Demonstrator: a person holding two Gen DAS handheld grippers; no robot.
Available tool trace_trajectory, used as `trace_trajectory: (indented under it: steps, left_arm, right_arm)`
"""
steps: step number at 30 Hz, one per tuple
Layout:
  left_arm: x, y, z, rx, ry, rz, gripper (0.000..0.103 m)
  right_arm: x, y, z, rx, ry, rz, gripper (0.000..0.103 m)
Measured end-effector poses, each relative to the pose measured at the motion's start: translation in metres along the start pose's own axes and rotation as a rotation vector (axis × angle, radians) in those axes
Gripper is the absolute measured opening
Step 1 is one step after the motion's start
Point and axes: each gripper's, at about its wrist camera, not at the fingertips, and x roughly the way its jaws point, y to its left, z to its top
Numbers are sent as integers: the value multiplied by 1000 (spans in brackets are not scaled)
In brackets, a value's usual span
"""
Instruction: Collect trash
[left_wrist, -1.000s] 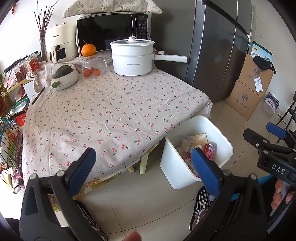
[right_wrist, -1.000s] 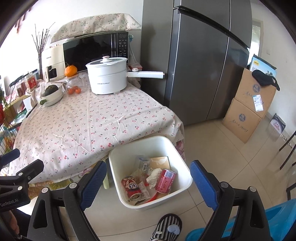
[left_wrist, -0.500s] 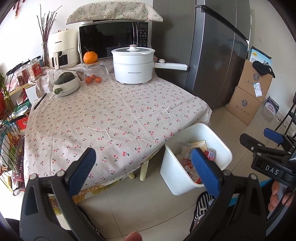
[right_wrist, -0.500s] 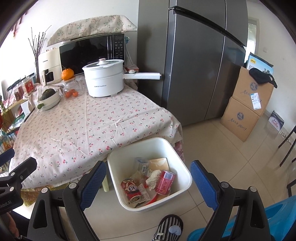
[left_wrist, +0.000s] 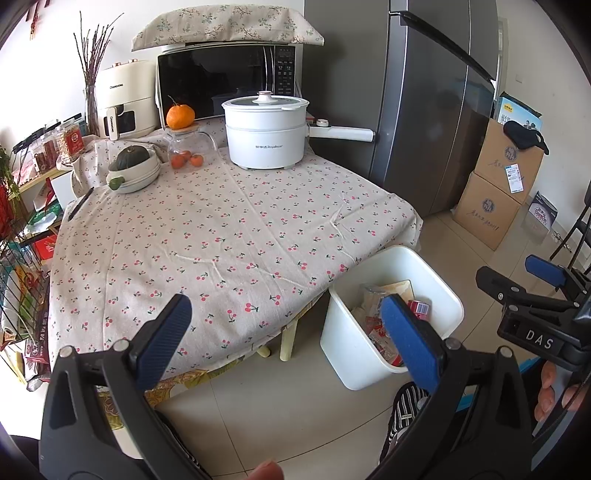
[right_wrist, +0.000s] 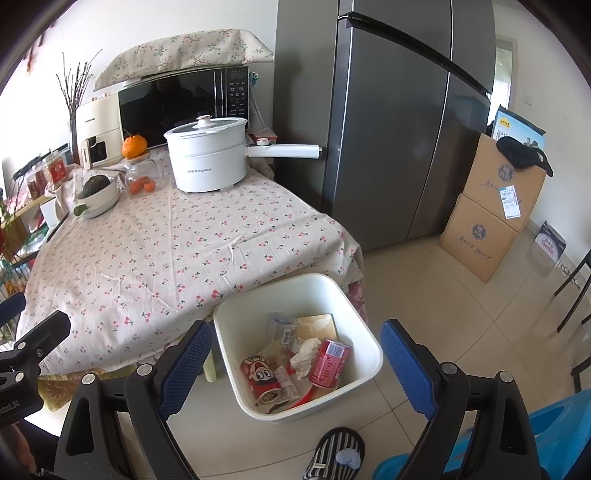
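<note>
Two red cans (right_wrist: 328, 363) inside one white bin (right_wrist: 373, 345), both grippers empty

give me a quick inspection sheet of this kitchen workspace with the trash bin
surface: cherry-print tablecloth, no loose trash seen on it
job's things: white bin on the floor by the table corner, holding a red can, wrappers and paper
clutter: white pot, squash bowl, glass jar under an orange
grippers: left gripper and right gripper both open, empty
cables: nothing seen
surroundings: fridge, microwave, stacked boxes
</note>
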Motion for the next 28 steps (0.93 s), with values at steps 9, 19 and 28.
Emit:
trace_trajectory:
  steps: [9, 19, 28]
  left_arm:
    - [1, -2, 0, -5, 11, -6, 102]
    - [3, -1, -1, -23, 36, -13, 102]
    - [7, 5, 0, -57, 84, -63, 102]
  right_arm:
    - [0, 0, 0, 1, -1, -3, 94]
    - [0, -1, 1, 2, -3, -6, 94]
    - [0, -1, 0, -1, -2, -1, 94]
